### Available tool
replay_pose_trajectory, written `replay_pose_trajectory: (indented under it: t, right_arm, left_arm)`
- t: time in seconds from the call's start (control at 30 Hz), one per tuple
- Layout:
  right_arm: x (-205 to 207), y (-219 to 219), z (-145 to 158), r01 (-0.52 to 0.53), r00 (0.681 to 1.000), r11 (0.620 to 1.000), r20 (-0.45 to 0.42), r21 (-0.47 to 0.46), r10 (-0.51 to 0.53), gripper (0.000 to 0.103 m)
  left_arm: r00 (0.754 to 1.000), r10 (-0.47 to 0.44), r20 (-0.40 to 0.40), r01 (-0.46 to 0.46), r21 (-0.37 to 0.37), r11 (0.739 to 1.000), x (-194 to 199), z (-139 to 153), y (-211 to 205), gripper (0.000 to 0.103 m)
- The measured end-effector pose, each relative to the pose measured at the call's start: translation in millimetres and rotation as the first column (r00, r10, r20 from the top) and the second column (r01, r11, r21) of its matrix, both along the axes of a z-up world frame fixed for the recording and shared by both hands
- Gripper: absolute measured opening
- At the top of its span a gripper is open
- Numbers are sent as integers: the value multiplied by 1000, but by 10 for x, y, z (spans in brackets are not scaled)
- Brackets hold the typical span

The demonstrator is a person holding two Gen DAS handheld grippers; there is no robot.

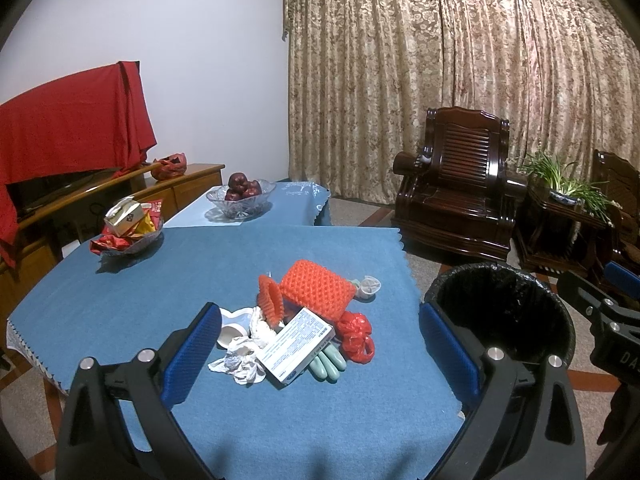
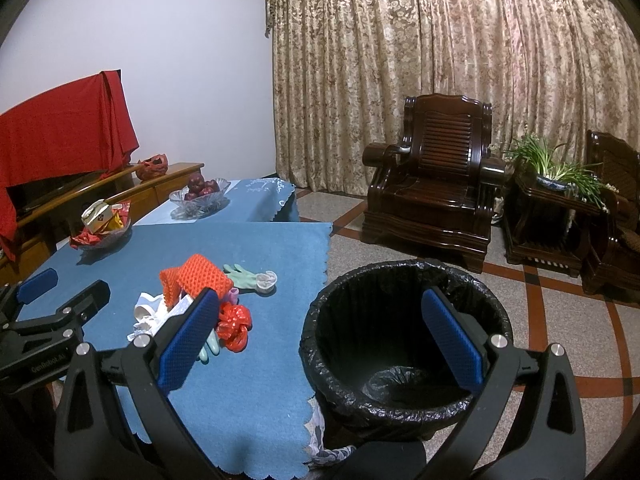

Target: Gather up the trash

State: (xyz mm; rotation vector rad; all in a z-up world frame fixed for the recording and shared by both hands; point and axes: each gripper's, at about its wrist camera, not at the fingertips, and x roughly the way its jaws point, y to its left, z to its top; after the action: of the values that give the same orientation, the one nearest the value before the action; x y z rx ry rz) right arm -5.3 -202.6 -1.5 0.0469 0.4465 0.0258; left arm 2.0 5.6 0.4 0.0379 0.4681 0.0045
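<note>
**Left wrist view: both grippers empty over a table of trash, bin waiting**

Left wrist view shows the left gripper (image 1: 320, 354) with its blue-padded fingers spread wide, holding nothing, hovering above a blue-covered table (image 1: 120, 300). Between the fingers lies a heap of trash (image 1: 304, 320) toward the table's near right edge: an orange foam net (image 1: 320, 292), a white printed carton (image 1: 296, 344), crumpled tissue (image 1: 240, 364), a knotted red plastic bag (image 1: 356, 334), pale green glove fingers (image 1: 330, 362) and a small white cup (image 1: 234, 330).

The right gripper (image 2: 320, 344) is likewise spread and empty, poised over a bin (image 2: 404, 340) that stands on the floor just beside the table's right edge. Its black liner looks empty.

Collection seems not yet begun. The next move likely calls for lowering one gripper onto a single piece on top of the heap, closing on it, then carrying it across to the bin.

Along the far left edge sit two glass bowls: one (image 1: 132, 236) holds packaged snacks, the other (image 1: 240, 200) dark red fruit. Neither looks like trash.
</note>
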Motion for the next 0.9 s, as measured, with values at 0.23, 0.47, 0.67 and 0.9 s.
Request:
replay_pose_trajectory:
  t: [0.23, 0.47, 0.67, 0.9]
  right_arm:
    - [21, 79, 39, -3, 1000, 1000, 0, 0, 3, 98]
    - [104, 229, -1, -13, 1000, 1000, -6, 0, 13, 98]
    - [131, 251, -58, -36, 999, 999, -1, 4, 36, 98]
    - [392, 427, -253, -97, 995, 995, -34, 23, 98, 98]
  left_arm:
    - [1000, -1, -4, 1, -1, 1000, 21, -5, 30, 97]
    - [1000, 3, -6, -4, -4, 1000, 8, -13, 110, 97]
    - [1000, 16, -2, -16, 5, 1000, 47, -53, 217, 97]
    - [996, 86, -6, -85, 22, 996, 199, -258, 545, 97]
